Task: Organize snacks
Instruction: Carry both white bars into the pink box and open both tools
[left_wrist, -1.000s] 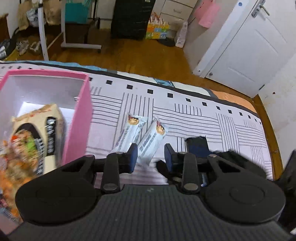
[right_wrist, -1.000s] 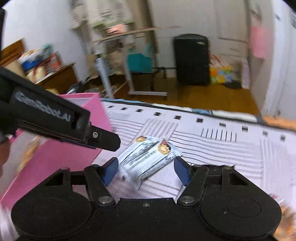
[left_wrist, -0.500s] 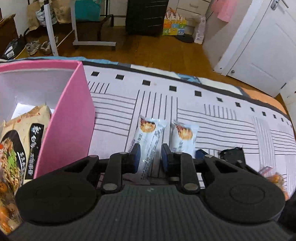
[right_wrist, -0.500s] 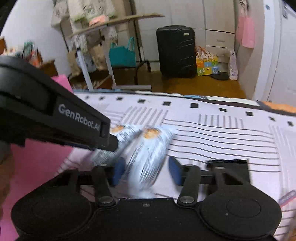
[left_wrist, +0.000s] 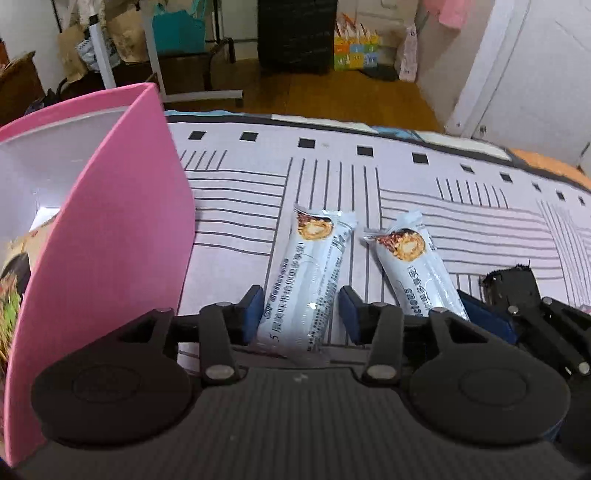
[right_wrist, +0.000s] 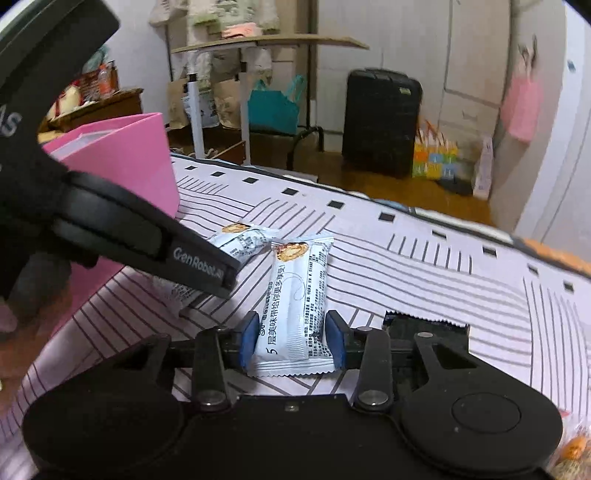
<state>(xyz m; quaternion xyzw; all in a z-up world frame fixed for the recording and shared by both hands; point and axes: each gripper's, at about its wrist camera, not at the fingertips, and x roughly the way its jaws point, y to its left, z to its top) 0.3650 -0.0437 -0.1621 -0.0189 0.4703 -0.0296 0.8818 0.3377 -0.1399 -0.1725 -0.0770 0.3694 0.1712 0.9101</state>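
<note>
- Snack bars are the nearest things: the right snack bar (right_wrist: 295, 295) lies flat on the striped cloth (right_wrist: 424, 266) toward its near edge, lengthwise between the fingers of the right gripper (right_wrist: 291, 339)
- Both blue pads (right_wrist: 246, 341) of the right gripper press against the long sides of that wrapper, so it is clamped on the bar, which rests on the cloth
- the left snack bar (left_wrist: 314, 280) lies just beside the right one, nearly parallel, with a narrow strip of cloth between them
- the left gripper (left_wrist: 301, 317) straddles the near end of the left bar with its jaws spread; a gap shows on the bar's right side, so it is released
- a black packet (right_wrist: 424, 326) lies on the cloth just right of the right gripper's fingers
- an orange snack (right_wrist: 576, 446) shows at the near right corner, too blurred to name
- a pink box (left_wrist: 122, 236) stands along the left edge of the cloth, well left of both bars, with a noodle packet (left_wrist: 14, 273) inside it
- beyond the far edge of the cloth are a wooden floor (left_wrist: 351, 96), a black suitcase (right_wrist: 380, 125) and a white door (left_wrist: 535, 74)
</note>
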